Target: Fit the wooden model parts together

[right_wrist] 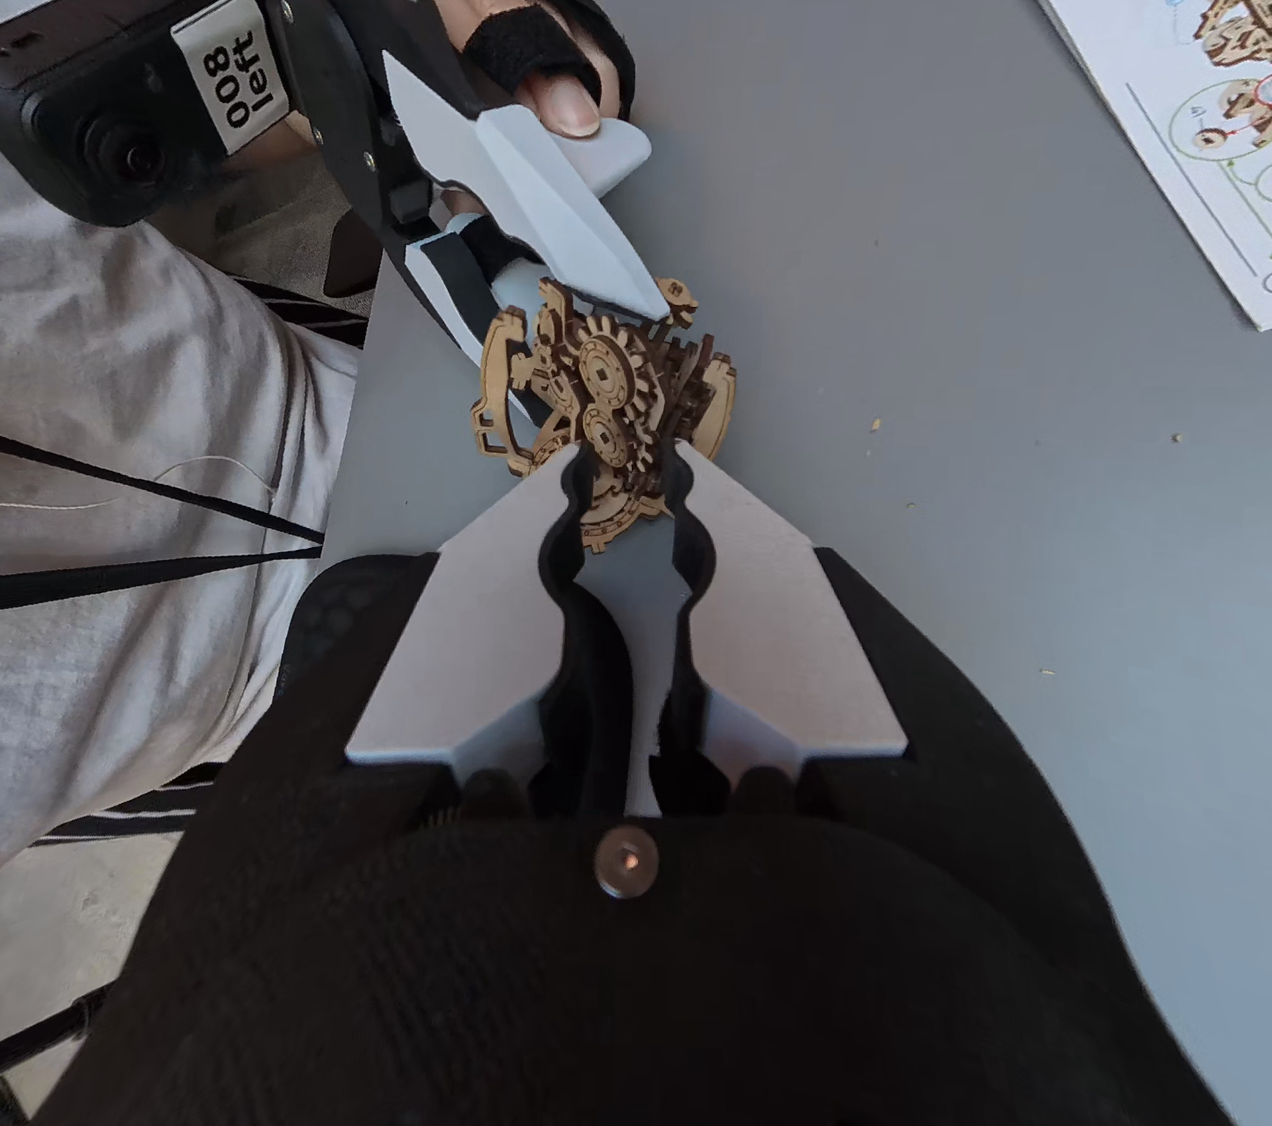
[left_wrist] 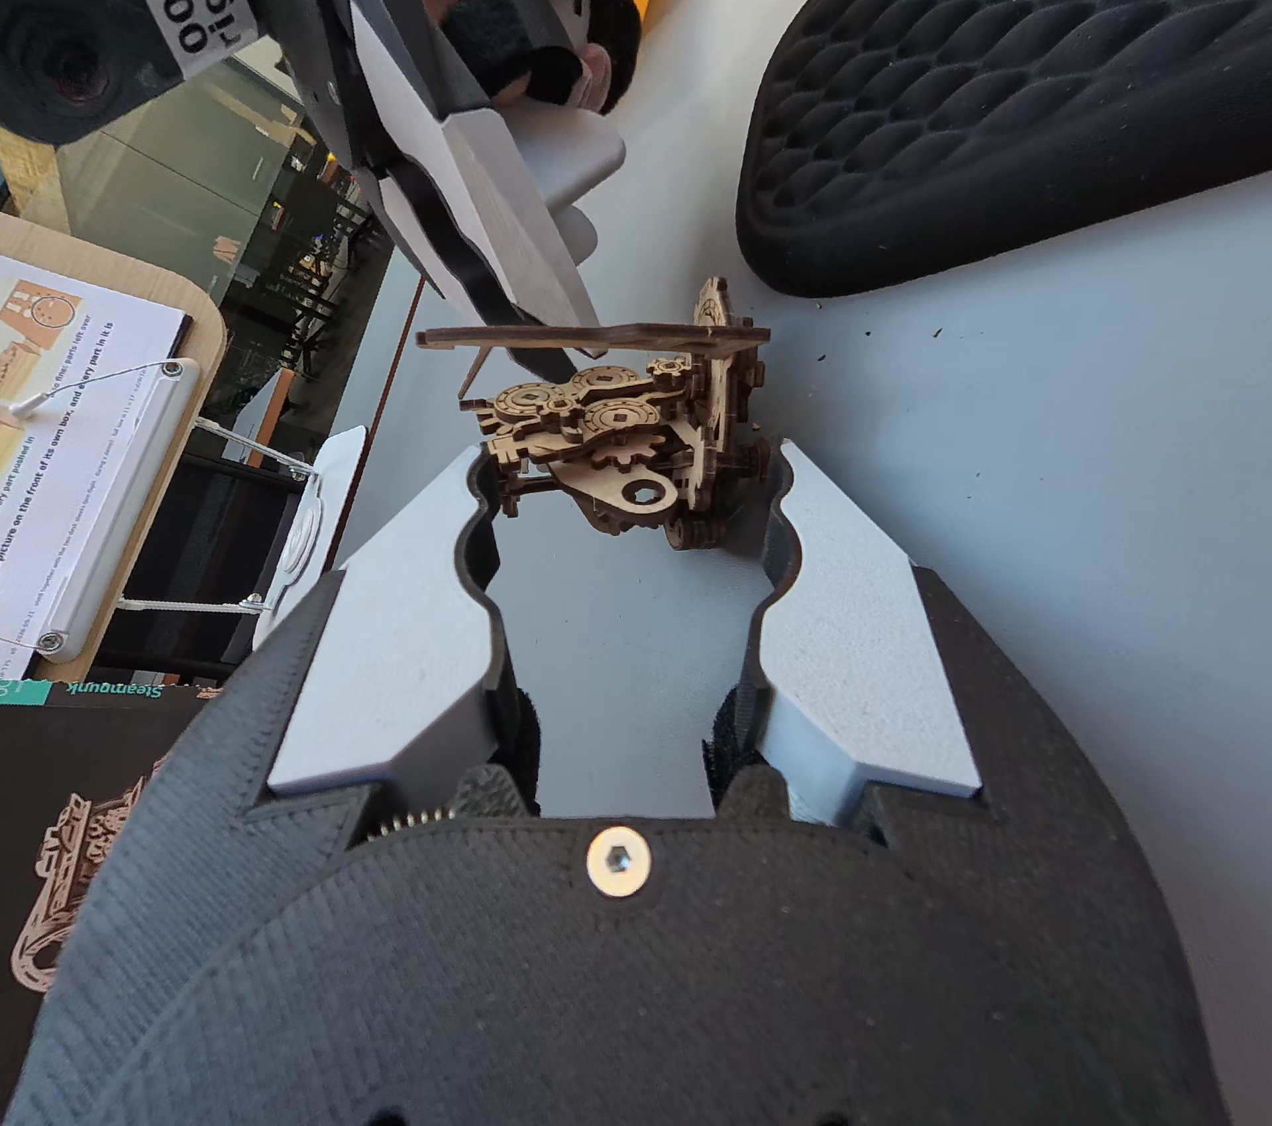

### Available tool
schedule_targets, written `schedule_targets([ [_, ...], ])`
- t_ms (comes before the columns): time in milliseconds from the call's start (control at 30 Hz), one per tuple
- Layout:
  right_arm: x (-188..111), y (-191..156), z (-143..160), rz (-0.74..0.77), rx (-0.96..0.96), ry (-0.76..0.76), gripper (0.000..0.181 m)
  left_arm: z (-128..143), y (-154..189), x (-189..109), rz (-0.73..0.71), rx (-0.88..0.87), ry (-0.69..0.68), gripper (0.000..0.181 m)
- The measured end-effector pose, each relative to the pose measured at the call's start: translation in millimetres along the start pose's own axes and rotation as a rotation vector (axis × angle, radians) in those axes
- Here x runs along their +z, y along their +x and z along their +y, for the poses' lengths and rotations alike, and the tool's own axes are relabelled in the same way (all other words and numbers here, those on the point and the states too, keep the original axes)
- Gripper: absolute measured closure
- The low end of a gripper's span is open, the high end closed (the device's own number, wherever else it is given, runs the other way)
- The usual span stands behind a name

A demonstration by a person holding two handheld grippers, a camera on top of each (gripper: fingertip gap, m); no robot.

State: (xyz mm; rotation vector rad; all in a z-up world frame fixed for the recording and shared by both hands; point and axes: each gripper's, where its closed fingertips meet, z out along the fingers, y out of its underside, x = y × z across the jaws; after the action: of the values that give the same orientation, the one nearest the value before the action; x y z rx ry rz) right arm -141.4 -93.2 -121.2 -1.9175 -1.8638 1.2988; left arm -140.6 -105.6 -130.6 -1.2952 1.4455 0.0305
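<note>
A partly built wooden gear model (left_wrist: 619, 446) hangs just above the grey table (left_wrist: 1032, 508). My left gripper (left_wrist: 633, 456) spans it, one fingertip at each side, gripping it. My right gripper (left_wrist: 571, 349) comes in from the upper left. It is shut on a flat wooden panel (left_wrist: 592, 335), seen edge-on, held against the top of the model. In the right wrist view, my right gripper (right_wrist: 630, 452) pinches the panel's engraved rim (right_wrist: 609, 518) in front of the model's gears (right_wrist: 606, 370). The left gripper's fingers (right_wrist: 550, 211) clamp the model from the far side.
A black mesh cushion (left_wrist: 998, 60) lies at the upper right. An instruction sheet on a stand (left_wrist: 82, 439) and a dark box (left_wrist: 82, 817) are at the left. An open instruction booklet (right_wrist: 1170, 26) lies on the table. A person's white sleeve (right_wrist: 138, 404) is close by. Less than 4 cm separates the two grippers' tips.
</note>
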Motion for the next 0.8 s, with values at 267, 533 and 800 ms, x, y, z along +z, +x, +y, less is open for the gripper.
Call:
schedule_targets([
  [267,-0.4,-8.1,0.8,-0.067,0.037,0.144,0.158,1.5,-0.9,0.3,-0.006,-0.001,-0.008,0.103],
  [533,-5.5,-5.3,-3.9,-0.114,0.101,0.285,0.165,4.6,-3.2,0.8,-0.019,-0.016,-0.025,0.103],
  [800,-6.7,-2.3,-6.6,-0.078,0.085,0.336,0.168,6.8,-5.3,0.8,-0.031,-0.038,-0.034,0.103],
])
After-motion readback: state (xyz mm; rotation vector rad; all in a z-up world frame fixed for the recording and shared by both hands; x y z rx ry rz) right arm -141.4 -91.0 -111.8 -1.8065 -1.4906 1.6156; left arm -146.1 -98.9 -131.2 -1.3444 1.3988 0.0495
